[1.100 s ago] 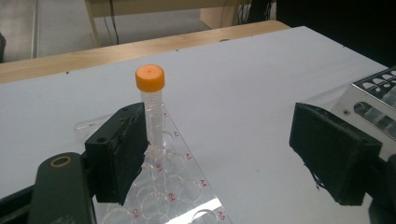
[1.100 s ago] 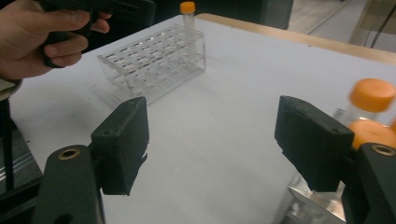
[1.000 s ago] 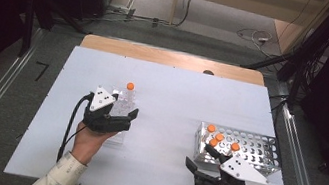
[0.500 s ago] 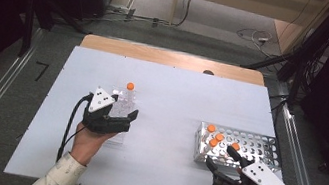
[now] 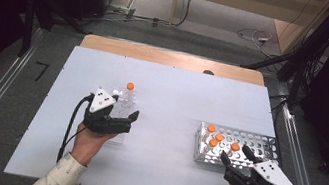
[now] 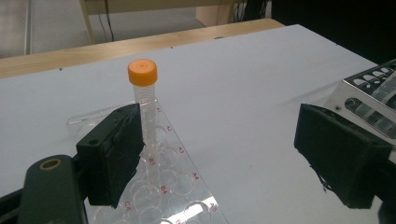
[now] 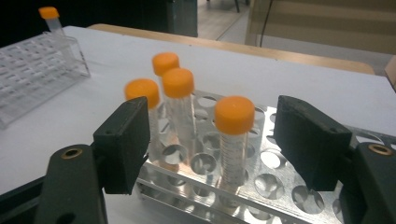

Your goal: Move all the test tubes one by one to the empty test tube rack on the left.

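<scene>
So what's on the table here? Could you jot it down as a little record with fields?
Table: white table
Metal rack: right side, four orange-capped tubes upright
Clear rack: left side, one orange-capped tube upright
Left tongs: open, over the clear rack, gripping nothing
Right tongs: open, at the metal rack's near edge, gripping nothing

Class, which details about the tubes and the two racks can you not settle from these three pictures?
- Clear rack, left gripper view: near end cut off by the bottom edge; left jaw hides some wells.
- Metal rack, right gripper view: jaws cover both ends.
- Tube markings: too blurred to read.
- Tube contents: cannot tell.
</scene>
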